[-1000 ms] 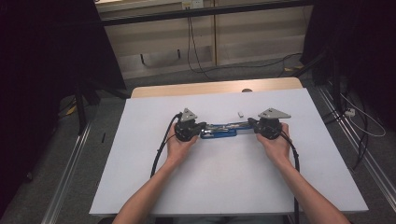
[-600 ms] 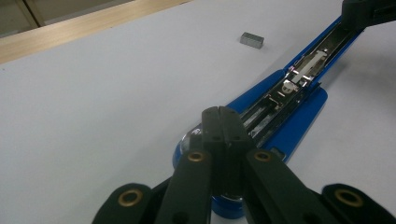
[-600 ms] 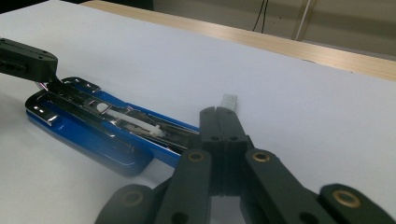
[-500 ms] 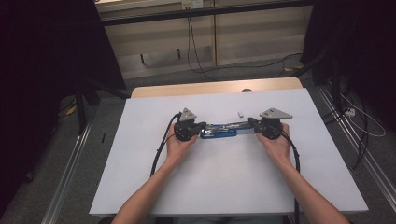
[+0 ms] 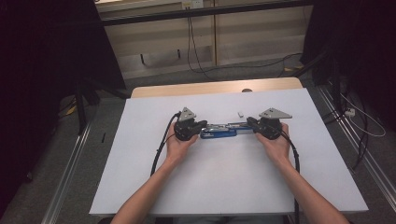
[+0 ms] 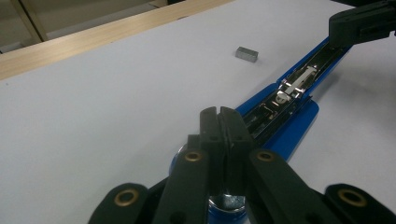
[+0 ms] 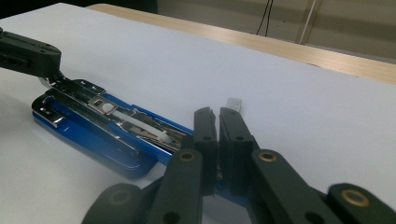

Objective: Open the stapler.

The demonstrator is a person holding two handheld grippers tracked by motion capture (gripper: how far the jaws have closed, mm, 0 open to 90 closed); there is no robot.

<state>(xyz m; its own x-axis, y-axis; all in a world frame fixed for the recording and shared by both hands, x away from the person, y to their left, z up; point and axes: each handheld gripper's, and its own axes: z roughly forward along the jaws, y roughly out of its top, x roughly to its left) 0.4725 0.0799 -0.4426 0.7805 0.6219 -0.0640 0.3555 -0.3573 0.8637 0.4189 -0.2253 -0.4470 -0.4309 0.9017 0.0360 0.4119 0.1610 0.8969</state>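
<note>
A blue stapler [image 5: 219,131] lies opened out flat along the white table top [image 5: 224,186], its metal staple channel facing up [image 6: 299,79] [image 7: 98,109]. My left gripper [image 5: 201,126] [image 6: 223,114] is shut on the stapler's left end. My right gripper [image 5: 251,123] [image 7: 215,114] is shut on its right end. Each gripper view shows the other gripper at the far end, the right one [image 6: 362,21] and the left one [image 7: 28,56]. A small metal block of staples [image 5: 240,113] [image 6: 246,53] [image 7: 234,103] lies loose just beyond the stapler.
A strip of bare wood [image 5: 215,87] runs along the table's far edge. Black cables trail from both grippers toward the person's forearms [image 5: 161,149]. Dark floor, rails and cables surround the table.
</note>
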